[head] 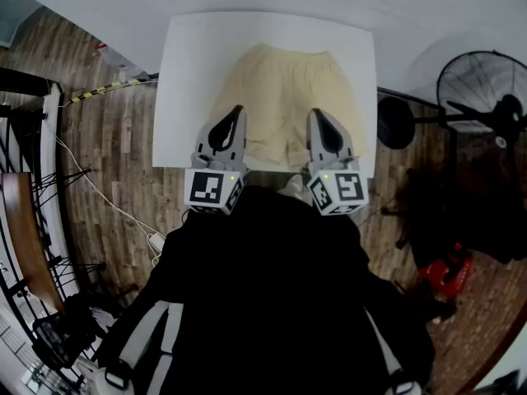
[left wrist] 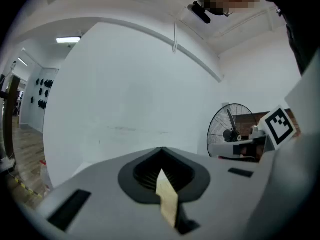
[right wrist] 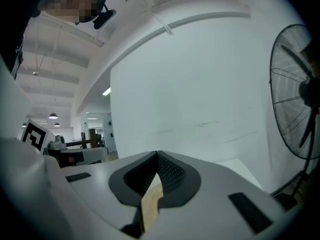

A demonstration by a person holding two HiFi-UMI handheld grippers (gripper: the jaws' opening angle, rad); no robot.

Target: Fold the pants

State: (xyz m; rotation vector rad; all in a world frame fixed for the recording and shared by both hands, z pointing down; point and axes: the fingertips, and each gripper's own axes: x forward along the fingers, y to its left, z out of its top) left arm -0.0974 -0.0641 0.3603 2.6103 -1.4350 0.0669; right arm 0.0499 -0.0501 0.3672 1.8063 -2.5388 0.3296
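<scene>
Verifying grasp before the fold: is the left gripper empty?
No, the left gripper has its jaws shut on a fold of the beige shorts.

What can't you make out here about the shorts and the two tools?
- Head view: left tool and right tool cover parts of the shorts' near hems.
- Gripper views: each tool's body hides the shorts, except a pinched beige strip.
- Right gripper view: fan cut off by the edge.
</scene>
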